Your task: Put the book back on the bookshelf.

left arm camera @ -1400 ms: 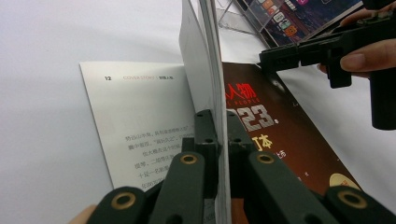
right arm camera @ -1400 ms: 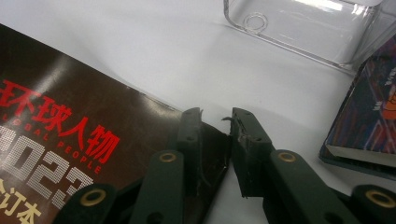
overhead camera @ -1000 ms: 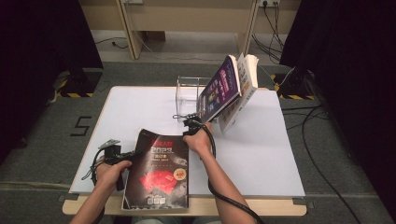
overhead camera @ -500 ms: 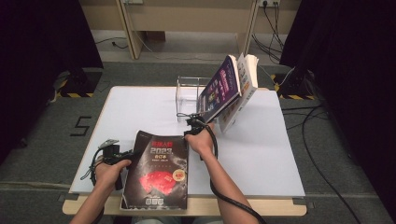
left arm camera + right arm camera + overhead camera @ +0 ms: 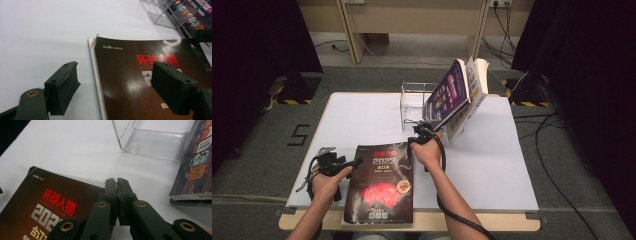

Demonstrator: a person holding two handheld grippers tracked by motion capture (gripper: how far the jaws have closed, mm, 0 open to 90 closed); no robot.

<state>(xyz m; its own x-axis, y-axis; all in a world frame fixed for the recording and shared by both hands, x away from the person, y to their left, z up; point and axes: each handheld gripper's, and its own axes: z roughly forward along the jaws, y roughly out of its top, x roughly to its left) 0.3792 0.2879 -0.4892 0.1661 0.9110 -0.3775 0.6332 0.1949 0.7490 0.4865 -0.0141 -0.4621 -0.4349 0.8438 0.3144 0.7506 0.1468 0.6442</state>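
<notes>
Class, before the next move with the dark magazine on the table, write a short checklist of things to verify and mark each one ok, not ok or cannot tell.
1. Left gripper open, having just been opening: ok. Its jaws straddle the magazine's left edge without pressing it.
2. Right gripper shut at the magazine's top right corner: ok; whether it pinches the cover: cannot tell.
3. Magazine lying flat, cover up: ok.
4. Magazine fully on the table: not ok; its near end overhangs the front edge.
5. Clear stand has free space beside the leaning books: ok.
</notes>
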